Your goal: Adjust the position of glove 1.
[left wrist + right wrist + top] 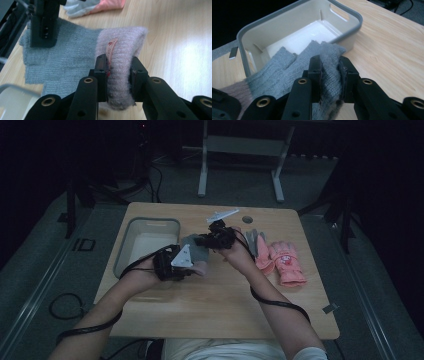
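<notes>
Dark floor lay all around the wooden table [220,305], and the legs of a white frame [240,145] stood behind it at 12 o'clock.

Both grippers held one knitted glove [196,251] just above the middle of the table. It was soft and fuzzy – grey over the hand and fingers, with a pale pink cuff [122,62] of ribbed wool. A small pink paper tag [110,48] stuck up from the cuff.

The left gripper [119,75] was clamped on the pink cuff, and the wool bulged out between its black jaws. In the high view the left gripper [172,262] sat at 9 o'clock from the glove, with its grey three-cornered plate on top.

The right gripper [330,75] was pinched on the grey finger end of the glove [312,65], and the wool was folded and squeezed between its jaws. In the high view the right gripper [216,236] sat at 2 o'clock from the glove.

A grey-rimmed white bin [131,240] stood at 9 o'clock on the table – the grey fingers of the glove hung just in front of its rim [299,15].

Pink gloves [285,262] lay flat at 3 o'clock, with a grey-and-pink one [257,247] touching them.
</notes>
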The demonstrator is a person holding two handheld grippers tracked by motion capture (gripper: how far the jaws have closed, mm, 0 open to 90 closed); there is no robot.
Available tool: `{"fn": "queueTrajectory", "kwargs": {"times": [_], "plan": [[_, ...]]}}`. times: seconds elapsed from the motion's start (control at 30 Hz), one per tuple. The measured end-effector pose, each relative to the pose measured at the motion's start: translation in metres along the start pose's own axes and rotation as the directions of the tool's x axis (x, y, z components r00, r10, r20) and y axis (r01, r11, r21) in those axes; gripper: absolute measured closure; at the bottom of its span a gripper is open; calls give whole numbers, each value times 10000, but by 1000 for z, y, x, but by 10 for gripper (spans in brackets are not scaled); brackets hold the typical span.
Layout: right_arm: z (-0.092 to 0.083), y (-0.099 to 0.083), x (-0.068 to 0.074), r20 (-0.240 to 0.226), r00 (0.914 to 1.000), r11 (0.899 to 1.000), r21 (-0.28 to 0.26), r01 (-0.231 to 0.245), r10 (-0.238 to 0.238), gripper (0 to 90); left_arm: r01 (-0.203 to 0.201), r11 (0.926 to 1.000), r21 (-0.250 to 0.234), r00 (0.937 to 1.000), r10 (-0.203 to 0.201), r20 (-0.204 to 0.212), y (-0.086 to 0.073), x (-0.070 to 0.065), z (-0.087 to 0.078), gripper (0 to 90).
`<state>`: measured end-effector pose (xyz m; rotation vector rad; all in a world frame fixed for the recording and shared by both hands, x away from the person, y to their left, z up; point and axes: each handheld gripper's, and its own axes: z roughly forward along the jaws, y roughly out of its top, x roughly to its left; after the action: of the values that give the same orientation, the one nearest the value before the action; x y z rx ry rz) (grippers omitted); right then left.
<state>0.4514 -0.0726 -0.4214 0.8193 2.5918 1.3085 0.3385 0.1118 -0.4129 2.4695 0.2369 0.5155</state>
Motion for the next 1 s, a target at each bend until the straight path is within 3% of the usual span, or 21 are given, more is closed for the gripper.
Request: {"fn": "queueTrajectory", "kwargs": {"times": [0.4, 0.43, 0.53, 0.77, 1.0], "plan": [[21, 45, 19, -181, 9989, 9985, -325, 434, -440, 748, -41, 9994, 342, 9981, 62, -607, -22, 19, -30, 730], [28, 53, 23, -246, 9987, 9984, -355, 439, -448, 748, 24, 9994, 354, 9973, 2, -735, -34, 24, -37, 731], [39, 64, 29, -281, 9976, 9977, -284, 621, -629, 748, -14, 9990, 443, 9960, 53, -891, -45, 28, -41, 732], [60, 82, 39, -313, 9960, 9964, -166, 828, -833, 747, -118, 9989, 448, 9953, 161, -954, -68, 40, -49, 733], [88, 95, 41, -393, 9979, 9986, -133, 512, -517, 747, 163, 9979, 626, 9964, -109, -846, -89, 58, -53, 732]]}}
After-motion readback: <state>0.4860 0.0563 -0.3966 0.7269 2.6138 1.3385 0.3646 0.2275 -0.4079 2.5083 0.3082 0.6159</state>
